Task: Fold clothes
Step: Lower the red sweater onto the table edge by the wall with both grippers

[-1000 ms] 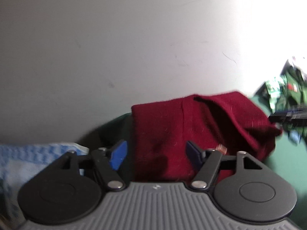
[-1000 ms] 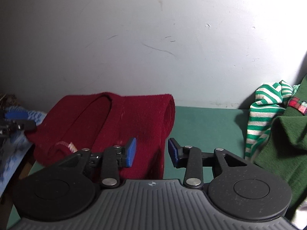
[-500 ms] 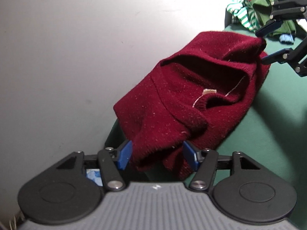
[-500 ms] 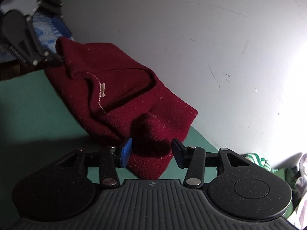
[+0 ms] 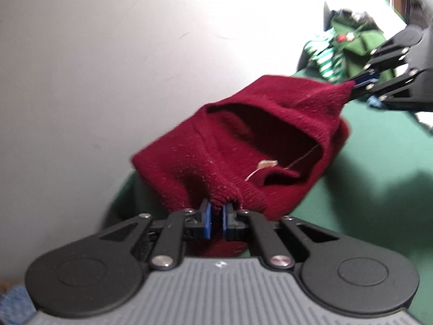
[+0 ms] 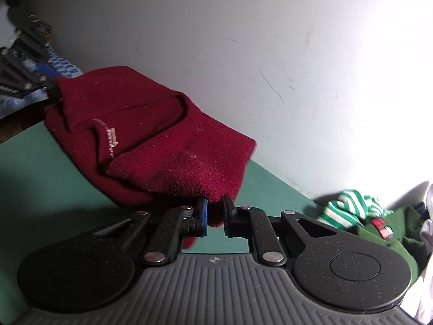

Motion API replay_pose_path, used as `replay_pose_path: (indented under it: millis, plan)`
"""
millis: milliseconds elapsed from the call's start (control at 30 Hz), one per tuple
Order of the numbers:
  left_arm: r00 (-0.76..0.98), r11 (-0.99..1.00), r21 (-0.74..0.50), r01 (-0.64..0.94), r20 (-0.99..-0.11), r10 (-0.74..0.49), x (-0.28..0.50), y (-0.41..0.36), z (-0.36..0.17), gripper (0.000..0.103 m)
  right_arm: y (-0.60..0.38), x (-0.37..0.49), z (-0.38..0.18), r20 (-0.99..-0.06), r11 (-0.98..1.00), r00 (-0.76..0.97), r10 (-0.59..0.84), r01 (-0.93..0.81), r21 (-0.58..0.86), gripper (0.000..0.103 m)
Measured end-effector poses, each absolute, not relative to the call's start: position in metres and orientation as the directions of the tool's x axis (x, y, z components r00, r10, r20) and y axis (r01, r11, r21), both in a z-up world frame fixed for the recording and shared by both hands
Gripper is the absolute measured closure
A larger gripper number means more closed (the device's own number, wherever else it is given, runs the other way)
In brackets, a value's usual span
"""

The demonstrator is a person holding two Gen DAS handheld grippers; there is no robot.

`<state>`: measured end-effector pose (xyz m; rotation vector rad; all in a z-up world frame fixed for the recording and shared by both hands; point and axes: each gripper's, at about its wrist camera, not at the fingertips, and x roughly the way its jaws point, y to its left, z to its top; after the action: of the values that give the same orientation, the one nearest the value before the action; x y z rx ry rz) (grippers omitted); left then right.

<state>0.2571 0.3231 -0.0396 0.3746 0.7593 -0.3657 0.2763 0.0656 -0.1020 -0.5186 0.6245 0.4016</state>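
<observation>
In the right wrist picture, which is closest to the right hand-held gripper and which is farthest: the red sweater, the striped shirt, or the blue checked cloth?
1. Red sweater: pinched between the right hand-held gripper's pads, straight ahead.
2. Striped shirt: off to the right, on the green table.
3. Blue checked cloth: far left, behind the sweater, by the left hand-held gripper.

Each gripper, the left gripper [image 5: 215, 218] and the right gripper [image 6: 215, 214], is built from matte black linkage arms joined by silver rivets. Blue pads [image 5: 207, 220] are fitted to the fingertips. Two round black discs flank a ribbed grey housing [image 6: 213, 289], which is marked with a small emblem.
</observation>
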Motion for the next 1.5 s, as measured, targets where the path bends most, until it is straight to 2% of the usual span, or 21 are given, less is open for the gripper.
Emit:
replay_pose_path:
  millis: [67,133,200,233,267,300,333,533,567,633,667,733,833,967,1000,1100,1167,1333,1500]
  plan:
    - [0.642,0.877,0.182,0.445,-0.748,-0.170,0.259,0.322,-0.051,0.102,0.059,0.285,-0.103,-0.667,0.810,0.723,0.181,-0.494,-0.316,0.092]
    - [0.626,0.868,0.224,0.443,-0.771,-0.120,0.260,0.318,-0.067,0.101,0.058,0.293,-0.115,-0.701,0.821,0.693,0.171,-0.493,-0.287,0.092]
    - [0.634,0.867,0.237,0.438,-0.766,-0.111,0.257,0.318,-0.067,0.095,0.059,0.294,-0.120,-0.709,0.822,0.680,0.187,-0.504,-0.266,0.091]
    - [0.639,0.867,0.237,0.439,-0.761,-0.115,0.254,0.320,-0.062,0.091,0.059,0.293,-0.118,-0.709,0.821,0.675,0.202,-0.511,-0.253,0.082]
    - [0.644,0.866,0.235,0.442,-0.755,-0.123,0.250,0.321,-0.056,0.076,0.058,0.292,-0.114,-0.710,0.823,0.668,0.221,-0.519,-0.232,0.068]
    - [0.649,0.864,0.234,0.445,-0.749,-0.132,0.246,0.323,-0.049,0.064,0.055,0.290,-0.108,-0.711,0.828,0.660,0.242,-0.523,-0.203,0.062]
    - [0.654,0.863,0.233,0.448,-0.743,-0.140,0.243,0.324,-0.043,0.062,0.051,0.289,-0.100,-0.710,0.837,0.651,0.269,-0.523,-0.163,0.056]
    - [0.668,0.892,0.108,0.440,-0.704,-0.244,0.238,0.346,-0.001,0.058,0.035,0.288,-0.058,-0.633,0.888,0.668,0.391,-0.454,0.069,0.060]
    - [0.674,0.907,0.084,0.412,-0.698,-0.241,0.245,0.347,0.002,0.059,0.037,0.293,-0.058,-0.625,0.903,0.681,0.380,-0.421,0.090,0.067]
    - [0.681,0.939,0.051,0.340,-0.702,-0.209,0.264,0.345,-0.004,0.059,0.045,0.307,-0.066,-0.633,0.925,0.691,0.349,-0.364,0.113,0.075]
    - [0.682,0.949,0.063,0.307,-0.711,-0.173,0.272,0.341,-0.012,0.064,0.050,0.313,-0.073,-0.646,0.933,0.686,0.334,-0.340,0.121,0.076]
    - [0.669,0.960,0.111,0.257,-0.737,-0.093,0.287,0.333,-0.033,0.066,0.060,0.321,-0.090,-0.680,0.942,0.660,0.319,-0.303,0.147,0.079]
    - [0.630,0.956,0.189,0.224,-0.776,0.006,0.298,0.329,-0.068,0.065,0.067,0.317,-0.109,-0.740,0.943,0.597,0.311,-0.290,0.163,0.078]
    - [0.636,0.943,0.229,0.242,-0.771,0.024,0.296,0.327,-0.074,0.062,0.074,0.309,-0.119,-0.774,0.937,0.551,0.313,-0.314,0.156,0.076]
    - [0.633,0.937,0.243,0.250,-0.773,0.032,0.296,0.326,-0.073,0.057,0.074,0.310,-0.116,-0.769,0.935,0.552,0.322,-0.315,0.165,0.076]
    - [0.648,0.946,0.224,0.236,-0.762,0.018,0.302,0.332,-0.053,0.061,0.070,0.319,-0.095,-0.709,0.927,0.603,0.366,-0.304,0.220,0.079]
    - [0.670,0.961,0.188,0.202,-0.743,0.005,0.311,0.334,-0.041,0.061,0.073,0.332,-0.084,-0.669,0.935,0.655,0.351,-0.289,0.208,0.078]
    - [0.637,0.976,0.208,0.058,-0.761,0.124,0.356,0.315,-0.057,0.059,0.091,0.377,-0.096,-0.646,0.964,0.716,0.264,-0.214,0.157,0.078]
    - [0.656,0.982,0.187,-0.003,-0.741,0.143,0.370,0.311,-0.072,0.056,0.102,0.393,-0.123,-0.678,0.978,0.704,0.210,-0.160,0.136,0.076]
